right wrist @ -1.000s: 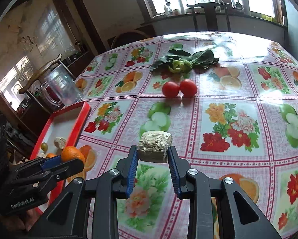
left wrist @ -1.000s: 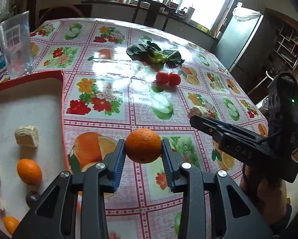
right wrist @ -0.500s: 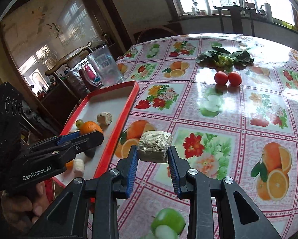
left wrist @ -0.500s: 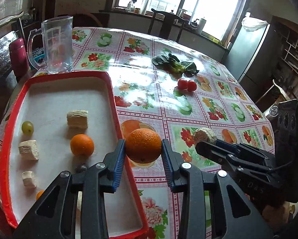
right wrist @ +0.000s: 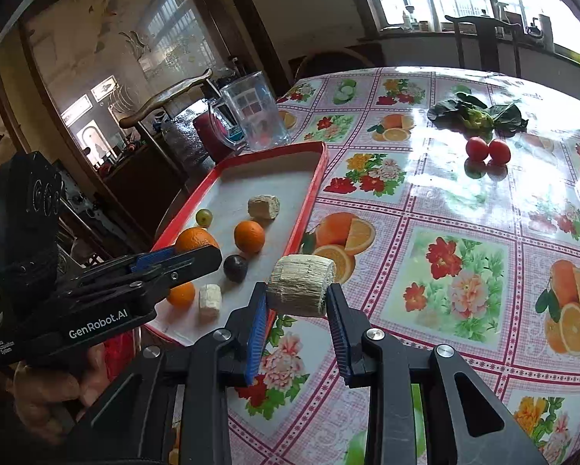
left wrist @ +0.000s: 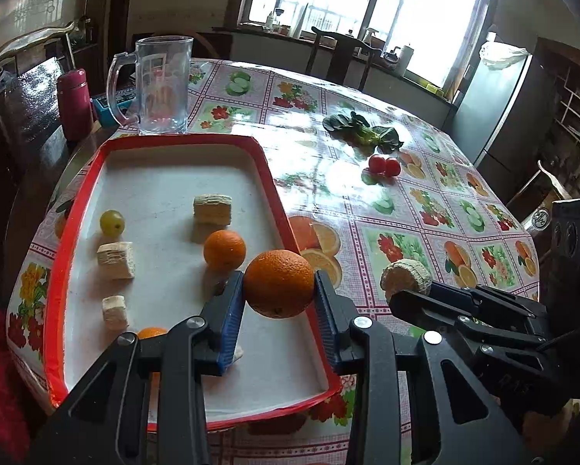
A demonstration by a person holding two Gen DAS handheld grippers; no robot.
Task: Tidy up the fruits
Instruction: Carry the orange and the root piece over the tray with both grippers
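Both tools have swung in from mid-worktop to the red-rimmed white tray (left wrist: 268, 178) in the last second, so this reads as the delivery leg of the sort; the left tool (left wrist: 279, 302) is clenched on a round orange fruit (left wrist: 279, 283), held up between the blue pads just over the tray's right rim, above the near corner, not yet set down; the right tool (right wrist: 297, 302) grips a pale fibrous cylinder chunk (right wrist: 301, 285), hanging just right of that same rim over the flowered oilcloth worktop (right wrist: 464, 283); inside the tray, a second orange (left wrist: 224, 250), a green grape (left wrist: 112, 223), pale chunks (left wrist: 211, 209) and a dark plum (right wrist: 235, 267) lie loose; well beyond the tray, two red tomatoes (left wrist: 384, 165) and a bunch of dark leafy greens (left wrist: 363, 131) wait; by my reading, the held orange needs easing inward and lowering onto bare tray floor, clear of its neighbour; round fruit may roll on release.
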